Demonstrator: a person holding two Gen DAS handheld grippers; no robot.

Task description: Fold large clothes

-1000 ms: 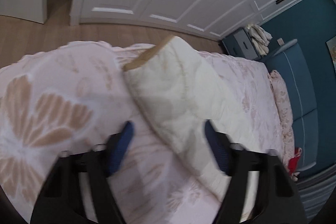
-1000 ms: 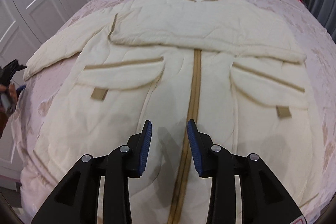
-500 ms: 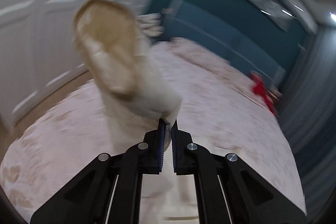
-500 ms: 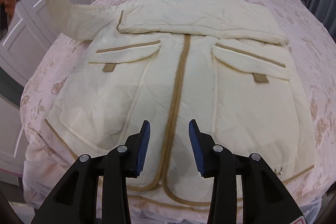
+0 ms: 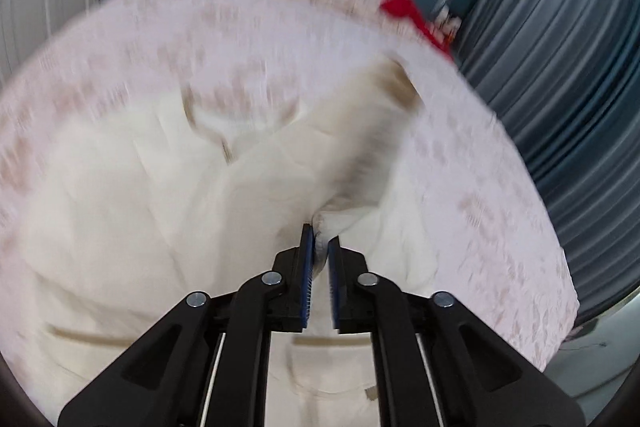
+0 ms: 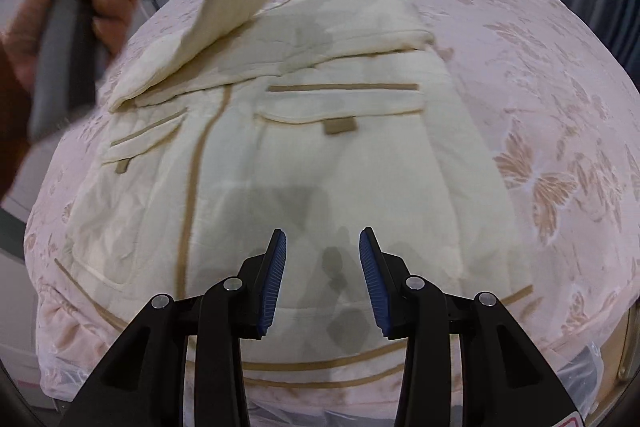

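One sleeve [image 5: 360, 131] pinched in left hand-held gripper [image 5: 320, 251] above coat [image 6: 304, 155]; right hand-held gripper [image 6: 322, 267] spread w/ nothing, near hem.

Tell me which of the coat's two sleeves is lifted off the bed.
The sleeve pinched in the left tongs; the other sleeve lies folded flat across the chest.

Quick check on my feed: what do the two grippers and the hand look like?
Both the left gripper and right gripper are black linkage arms with silver pivot bolts and ribbed blue pads on the jaws. In the right wrist view a bare hand wraps a grey handle; no sleeve is visible.
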